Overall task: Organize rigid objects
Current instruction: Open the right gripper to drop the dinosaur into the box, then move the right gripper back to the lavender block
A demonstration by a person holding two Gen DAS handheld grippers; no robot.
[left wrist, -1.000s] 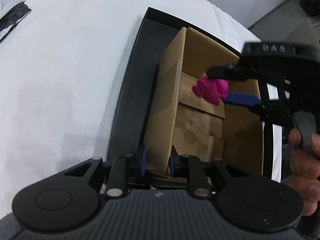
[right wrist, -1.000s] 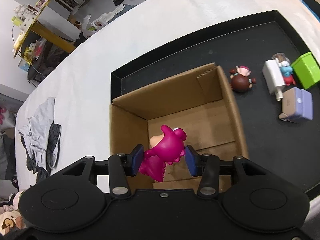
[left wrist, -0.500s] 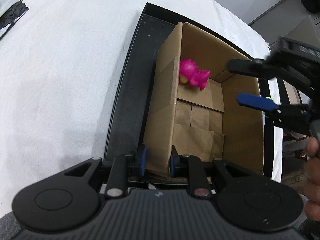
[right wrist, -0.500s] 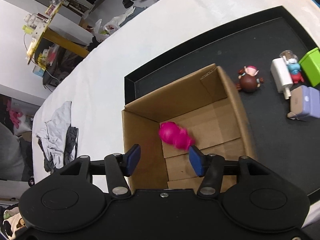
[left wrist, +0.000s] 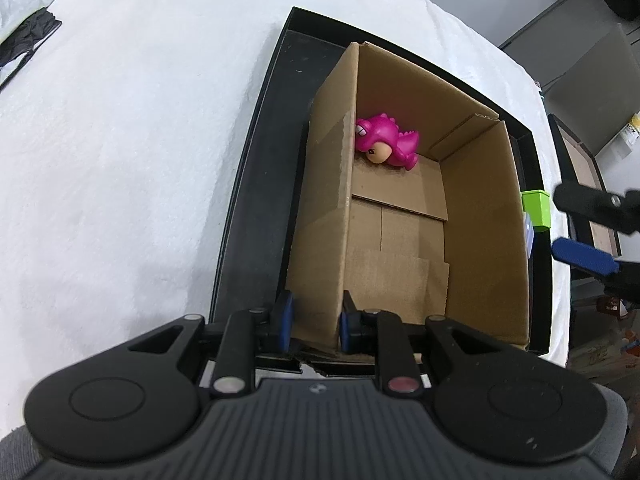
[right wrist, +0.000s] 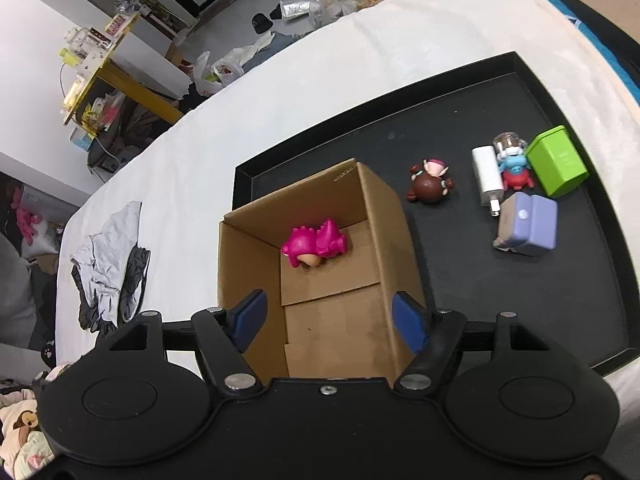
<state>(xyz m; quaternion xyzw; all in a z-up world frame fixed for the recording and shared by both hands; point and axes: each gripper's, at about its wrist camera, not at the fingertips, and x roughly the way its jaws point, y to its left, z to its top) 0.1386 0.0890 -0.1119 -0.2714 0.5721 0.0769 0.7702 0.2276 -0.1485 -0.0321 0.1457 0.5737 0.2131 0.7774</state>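
Note:
A pink dinosaur toy (left wrist: 386,141) lies on its side in the far corner of the open cardboard box (left wrist: 484,216); it also shows in the right wrist view (right wrist: 316,243). The box (right wrist: 384,216) stands on a black tray (right wrist: 520,300). My left gripper (left wrist: 314,322) is shut on the box's near left wall. My right gripper (right wrist: 326,322) is open and empty, held above the box's near end. On the tray to the right lie a brown figure (right wrist: 430,184), a white charger (right wrist: 488,176), a small red-blue figure (right wrist: 514,166), a green box (right wrist: 556,166) and a lilac case (right wrist: 528,228).
The tray (left wrist: 256,184) sits on a white cloth-covered table (left wrist: 120,160). Grey and black clothing (right wrist: 108,268) lies on the table left of the box. Room clutter and a yellow table (right wrist: 104,72) stand beyond the table's far edge.
My right gripper opened and let the pink dinosaur fall into the box, where it came to rest in the far corner. The right gripper then drew back and up. The left gripper kept its hold.

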